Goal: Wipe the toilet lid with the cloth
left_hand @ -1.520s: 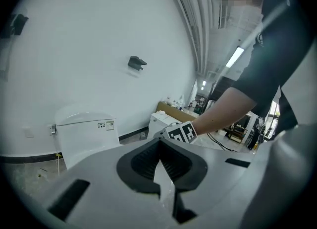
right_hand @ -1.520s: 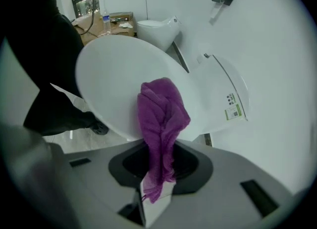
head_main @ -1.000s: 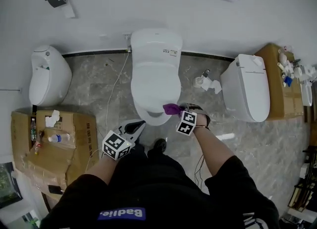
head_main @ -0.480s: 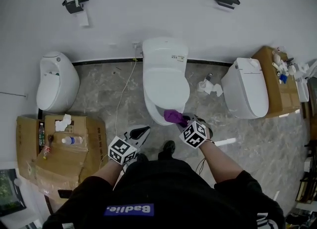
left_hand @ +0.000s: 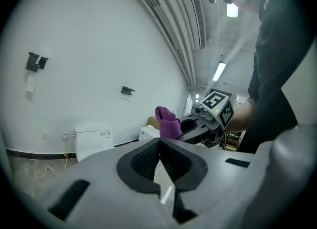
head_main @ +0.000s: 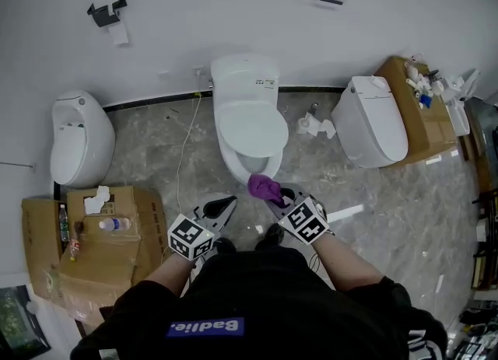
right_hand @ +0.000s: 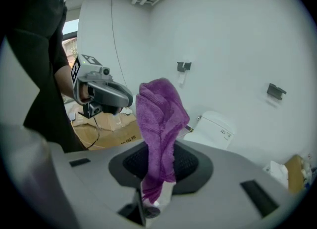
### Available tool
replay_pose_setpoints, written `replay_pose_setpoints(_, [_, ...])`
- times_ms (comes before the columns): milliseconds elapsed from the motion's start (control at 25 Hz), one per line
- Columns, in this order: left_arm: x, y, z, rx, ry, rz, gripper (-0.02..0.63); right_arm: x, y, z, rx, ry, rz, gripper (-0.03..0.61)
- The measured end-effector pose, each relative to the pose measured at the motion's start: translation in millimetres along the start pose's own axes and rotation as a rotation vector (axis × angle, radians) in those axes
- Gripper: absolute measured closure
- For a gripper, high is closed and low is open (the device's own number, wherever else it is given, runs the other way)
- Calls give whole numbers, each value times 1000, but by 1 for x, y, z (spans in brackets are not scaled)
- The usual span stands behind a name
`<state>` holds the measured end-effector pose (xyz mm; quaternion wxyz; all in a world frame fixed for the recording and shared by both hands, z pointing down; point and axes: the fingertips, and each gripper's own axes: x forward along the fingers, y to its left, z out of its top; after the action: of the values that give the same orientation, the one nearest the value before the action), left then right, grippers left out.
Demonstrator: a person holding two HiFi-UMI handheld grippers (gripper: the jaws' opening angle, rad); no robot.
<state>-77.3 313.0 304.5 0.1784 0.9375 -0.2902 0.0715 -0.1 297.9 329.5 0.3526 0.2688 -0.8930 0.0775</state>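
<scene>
Right gripper (head_main: 274, 193) jaws clamped on the purple cloth (head_main: 264, 187); the cloth is bunched and sticks up past the pads (right gripper view shows it pinched mid-fold, tail hanging below). Left gripper (head_main: 226, 204) jaws closed together with nothing between them, lower centre-left of the head view. Cloth sits at frame centre, just off the front edge of the toilet lid (head_main: 250, 129). Versus a second ago: cloth was against the toilet's front rim, now clear of it; left jaws unchanged
</scene>
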Motion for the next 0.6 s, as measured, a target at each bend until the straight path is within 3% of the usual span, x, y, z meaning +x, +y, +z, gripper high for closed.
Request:
replay_pose_setpoints(360, [24, -61, 68, -8, -151, 29, 597, -69, -6, 37, 184, -302, 85, 480])
replay_pose_setpoints(600, [65, -118, 72, -77, -201, 66, 597, -126, -19, 20, 238, -402, 196, 480])
